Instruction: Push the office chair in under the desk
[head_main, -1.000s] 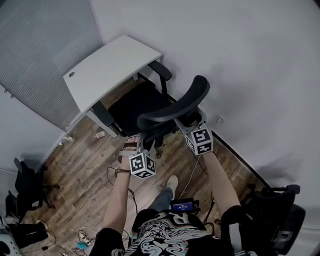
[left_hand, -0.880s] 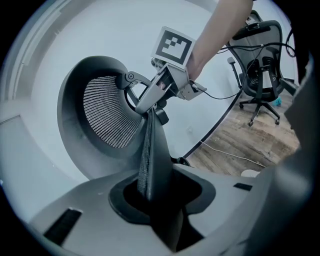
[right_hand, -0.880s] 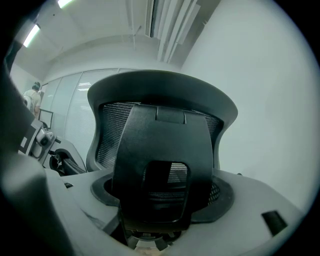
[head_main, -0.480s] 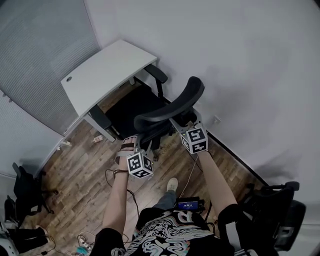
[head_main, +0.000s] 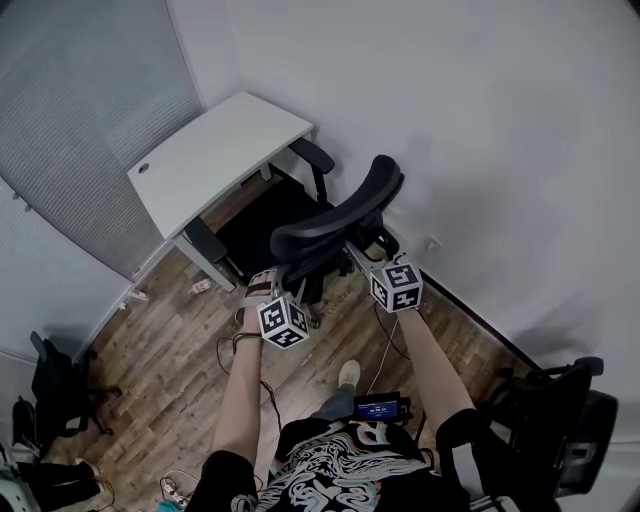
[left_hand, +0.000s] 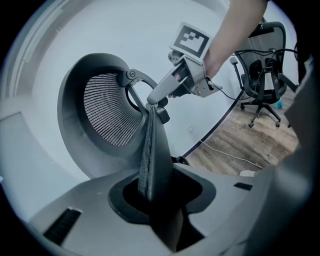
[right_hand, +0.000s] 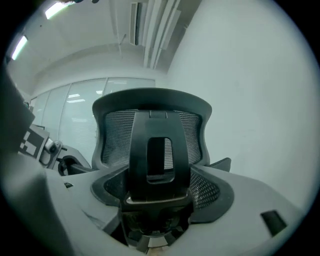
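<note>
In the head view the black office chair (head_main: 335, 215) faces the white desk (head_main: 220, 150), its seat partly under the desktop and one armrest by the desk's corner. My left gripper (head_main: 275, 288) is shut on the side edge of the chair's mesh back (left_hand: 150, 160), which stands between the jaws in the left gripper view. My right gripper (head_main: 372, 258) is shut on the black spine of the backrest (right_hand: 159, 160), below the curved headrest (right_hand: 150, 102). The left gripper view also shows the right gripper (left_hand: 175, 85) on the backrest frame.
A second black office chair (head_main: 555, 420) stands behind me at the right. Dark gear (head_main: 55, 375) sits on the wood floor at the left, and cables (head_main: 240, 350) trail near my shoe (head_main: 346, 372). The white wall runs close along the chair's right; grey blinds (head_main: 80, 120) stand behind the desk.
The chair and both grippers have edged slightly toward the desk. Both grips are unchanged.
</note>
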